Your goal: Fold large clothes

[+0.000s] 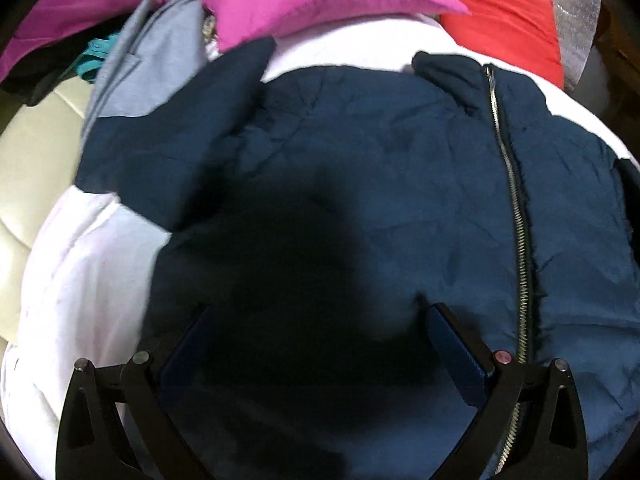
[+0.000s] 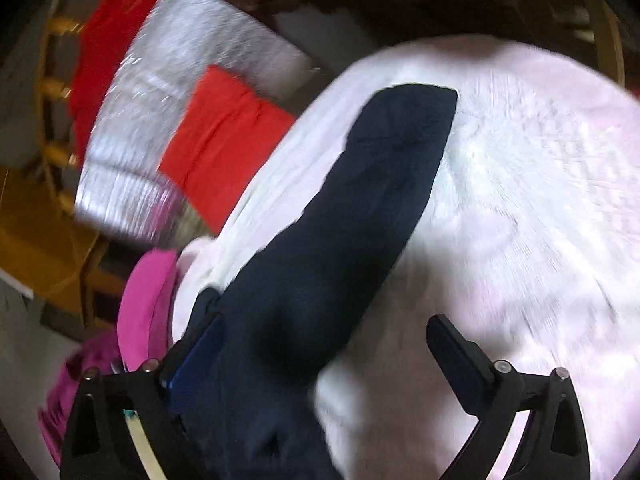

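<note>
Jacket point(image 1: 360, 152), navy, zipper point(image 1: 516, 200) running down it, spread flat on white sheet point(image 1: 80, 264). Left gripper point(image 1: 320, 320) above its body, jaws apart. Right gripper point(image 2: 324, 328) wide apart over jacket sleeve point(image 2: 360, 200).

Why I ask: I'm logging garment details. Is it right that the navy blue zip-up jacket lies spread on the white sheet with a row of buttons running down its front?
Not quite. The navy blue zip-up jacket does lie spread on the white sheet, but a silver metal zipper runs down its front, not buttons. The left wrist view shows it.
</note>
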Motion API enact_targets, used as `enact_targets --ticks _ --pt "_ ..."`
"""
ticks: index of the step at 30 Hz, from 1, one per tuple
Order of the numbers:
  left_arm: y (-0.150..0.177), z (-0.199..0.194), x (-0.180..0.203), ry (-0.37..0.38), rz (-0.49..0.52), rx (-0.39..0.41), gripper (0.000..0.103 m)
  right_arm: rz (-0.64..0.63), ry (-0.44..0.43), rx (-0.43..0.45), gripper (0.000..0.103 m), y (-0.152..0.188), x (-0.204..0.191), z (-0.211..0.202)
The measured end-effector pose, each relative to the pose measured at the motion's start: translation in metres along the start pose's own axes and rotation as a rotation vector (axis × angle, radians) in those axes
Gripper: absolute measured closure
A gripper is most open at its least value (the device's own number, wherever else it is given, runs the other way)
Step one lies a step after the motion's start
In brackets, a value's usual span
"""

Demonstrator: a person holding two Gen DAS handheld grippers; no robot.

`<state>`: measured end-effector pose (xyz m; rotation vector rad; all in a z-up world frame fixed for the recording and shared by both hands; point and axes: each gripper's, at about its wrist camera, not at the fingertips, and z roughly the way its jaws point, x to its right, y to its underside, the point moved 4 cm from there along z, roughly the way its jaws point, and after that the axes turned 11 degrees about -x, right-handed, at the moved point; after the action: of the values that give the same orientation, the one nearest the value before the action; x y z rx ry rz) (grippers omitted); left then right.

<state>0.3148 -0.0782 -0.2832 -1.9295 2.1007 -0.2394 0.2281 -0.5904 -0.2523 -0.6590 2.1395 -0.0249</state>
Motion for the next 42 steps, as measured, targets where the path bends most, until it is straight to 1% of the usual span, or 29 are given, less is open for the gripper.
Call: enact_targets --ticks 1,3,4,5,7,10,11,12,14,16,18,19,21,23,24,27,29,30,31,32,33,34,35,36,37,39,40,41,42 --pt "-0.001 0.004 0.000 0.001 0.003 -0.006 0.000 0.031 0.002 0.003 0.007 -0.011 0.010 0.011" --pt "-0.003 0.007 0.003 0.008 0.016 0.001 0.000 0.084 0.009 0.002 0.015 -0.022 0.024 0.025" --pt "-0.004 0.008 0.004 0.005 0.026 -0.001 0.000 0.120 0.008 0.001 0.018 -0.028 0.035 0.033" --pt "-0.004 0.009 0.006 0.001 0.038 -0.002 0.000 0.147 -0.002 0.009 0.024 -0.033 0.041 0.038" --pt "-0.004 0.012 0.007 0.014 0.028 -0.001 0.000 0.159 -0.025 0.053 0.028 -0.041 0.042 0.042" --pt "-0.002 0.015 0.006 0.039 0.013 -0.002 0.000 0.147 -0.047 0.054 0.045 -0.048 0.041 0.054" --pt "-0.002 0.016 0.005 0.045 0.010 -0.004 0.000 0.149 -0.065 0.047 0.059 -0.051 0.041 0.057" --pt "-0.002 0.017 0.005 0.049 0.009 -0.007 0.000 0.156 -0.077 0.039 0.067 -0.052 0.040 0.059" --pt "-0.001 0.018 0.004 0.051 0.012 -0.010 0.000 0.152 -0.118 0.050 0.067 -0.048 0.032 0.056" --pt "-0.003 0.018 0.002 0.054 0.025 -0.022 0.000 0.085 -0.130 0.068 0.069 -0.037 0.010 0.049" --pt "-0.009 0.015 -0.006 0.066 0.014 -0.016 0.000 -0.002 -0.151 0.088 0.069 -0.022 -0.018 0.038" --pt "-0.014 0.010 -0.016 0.073 0.000 0.000 0.000 -0.053 -0.180 0.082 0.069 -0.015 -0.040 0.033" --pt "-0.019 -0.003 -0.030 0.067 -0.047 0.062 0.000 -0.138 -0.210 0.060 0.069 0.005 -0.076 0.030" --pt "-0.023 -0.013 -0.044 0.062 -0.089 0.104 0.000 -0.223 -0.256 0.013 0.069 0.036 -0.117 0.031" --pt "-0.024 -0.017 -0.050 0.059 -0.107 0.115 0.000 -0.245 -0.266 -0.009 0.069 0.047 -0.128 0.034" --pt "-0.026 -0.023 -0.071 0.049 -0.159 0.138 0.000 -0.308 -0.303 -0.119 0.069 0.102 -0.170 0.060" --pt "-0.026 -0.023 -0.083 0.027 -0.189 0.157 0.000 -0.326 -0.315 -0.186 0.069 0.136 -0.184 0.082" --pt "-0.026 -0.025 -0.086 0.023 -0.198 0.162 0.000 -0.326 -0.314 -0.207 0.069 0.146 -0.189 0.094" --pt "-0.026 -0.026 -0.091 0.025 -0.208 0.167 0.000 -0.321 -0.299 -0.245 0.068 0.165 -0.193 0.112" --pt "-0.022 -0.030 -0.088 0.025 -0.215 0.168 0.000 -0.311 -0.287 -0.276 0.066 0.179 -0.191 0.123" --pt "-0.023 -0.031 -0.093 0.028 -0.224 0.171 0.000 -0.299 -0.283 -0.305 0.055 0.182 -0.184 0.136" --pt "-0.020 -0.033 -0.095 0.029 -0.229 0.172 0.000 -0.270 -0.278 -0.361 0.047 0.194 -0.180 0.151" --pt "-0.020 -0.033 -0.098 0.033 -0.236 0.172 0.000 -0.249 -0.271 -0.392 0.034 0.200 -0.175 0.156" --pt "-0.020 -0.035 -0.102 0.034 -0.244 0.172 0.000 -0.219 -0.233 -0.413 0.030 0.206 -0.168 0.164" --pt "-0.021 -0.035 -0.103 0.037 -0.250 0.173 0.000 -0.207 -0.214 -0.419 0.030 0.209 -0.161 0.166" --pt "-0.025 -0.035 -0.109 0.057 -0.269 0.172 0.000 -0.190 -0.196 -0.418 0.028 0.209 -0.148 0.159" --pt "-0.026 -0.037 -0.110 0.065 -0.278 0.174 0.000 -0.185 -0.201 -0.408 0.027 0.207 -0.144 0.153" --pt "-0.028 -0.038 -0.112 0.071 -0.289 0.175 0.000 -0.180 -0.208 -0.391 0.021 0.204 -0.142 0.147" --pt "-0.029 -0.040 -0.115 0.081 -0.303 0.178 0.000 -0.175 -0.211 -0.363 0.013 0.198 -0.141 0.139"
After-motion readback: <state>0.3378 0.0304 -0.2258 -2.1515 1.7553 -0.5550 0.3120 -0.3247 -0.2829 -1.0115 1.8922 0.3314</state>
